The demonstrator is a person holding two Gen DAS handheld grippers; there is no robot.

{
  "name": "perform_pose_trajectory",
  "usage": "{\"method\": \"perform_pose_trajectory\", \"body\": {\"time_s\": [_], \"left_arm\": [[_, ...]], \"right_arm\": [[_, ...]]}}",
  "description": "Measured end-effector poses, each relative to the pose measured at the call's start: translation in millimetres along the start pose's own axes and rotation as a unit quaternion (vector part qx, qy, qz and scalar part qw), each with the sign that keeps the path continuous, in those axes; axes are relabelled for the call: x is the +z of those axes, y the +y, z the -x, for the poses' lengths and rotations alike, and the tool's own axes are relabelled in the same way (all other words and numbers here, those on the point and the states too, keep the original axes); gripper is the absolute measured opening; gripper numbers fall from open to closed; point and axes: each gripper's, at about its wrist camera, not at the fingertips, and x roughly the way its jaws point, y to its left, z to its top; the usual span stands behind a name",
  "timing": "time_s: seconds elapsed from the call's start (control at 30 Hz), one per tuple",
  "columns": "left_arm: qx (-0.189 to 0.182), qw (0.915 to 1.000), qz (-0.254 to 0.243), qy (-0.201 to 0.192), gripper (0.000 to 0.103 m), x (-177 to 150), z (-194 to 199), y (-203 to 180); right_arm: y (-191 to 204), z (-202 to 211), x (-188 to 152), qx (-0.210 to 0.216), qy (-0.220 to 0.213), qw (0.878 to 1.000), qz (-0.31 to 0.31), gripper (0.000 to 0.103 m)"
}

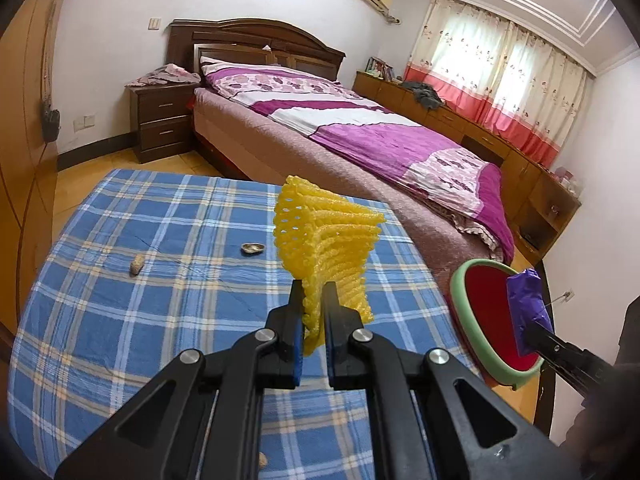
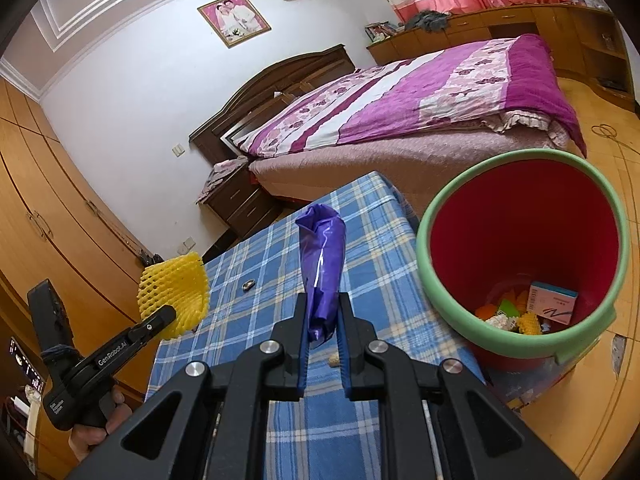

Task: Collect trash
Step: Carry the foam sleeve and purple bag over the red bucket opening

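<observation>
My left gripper (image 1: 313,294) is shut on a yellow foam fruit net (image 1: 326,240) and holds it above the blue plaid table (image 1: 120,280). The net also shows in the right wrist view (image 2: 174,292). My right gripper (image 2: 323,304) is shut on a crumpled purple plastic wrapper (image 2: 322,256), also seen in the left wrist view (image 1: 526,300). A red bin with a green rim (image 2: 520,240) stands right of the table and holds several bits of trash. It also shows in the left wrist view (image 1: 488,304). Peanut shells (image 1: 137,266) (image 1: 253,248) lie on the cloth.
A bed with a purple quilt (image 1: 360,128) stands beyond the table. A dark nightstand (image 1: 160,120) is beside it. Low cabinets (image 1: 480,128) run under the curtained window. A wardrobe (image 2: 48,200) lines the left wall. Another shell (image 2: 334,360) lies near my right gripper.
</observation>
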Motion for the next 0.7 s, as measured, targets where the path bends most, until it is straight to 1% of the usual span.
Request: {"method": "perform_pose_trajectory", "body": {"time_s": [0.37, 0.7], "left_arm": [[-0.029, 0.9992, -0.027, 0.003, 0.007, -6.0, 8.5, -42.2], [-0.050, 0.9974, -0.052, 0.006, 0.007, -9.1, 7.4, -84.3]], "right_arm": [[-20.4, 27.8, -1.8, 0.004, -0.025, 1.000, -0.018, 0.014], [-53.4, 58.3, -1.3, -0.011, -0.051, 0.998, -0.046, 0.014]]}}
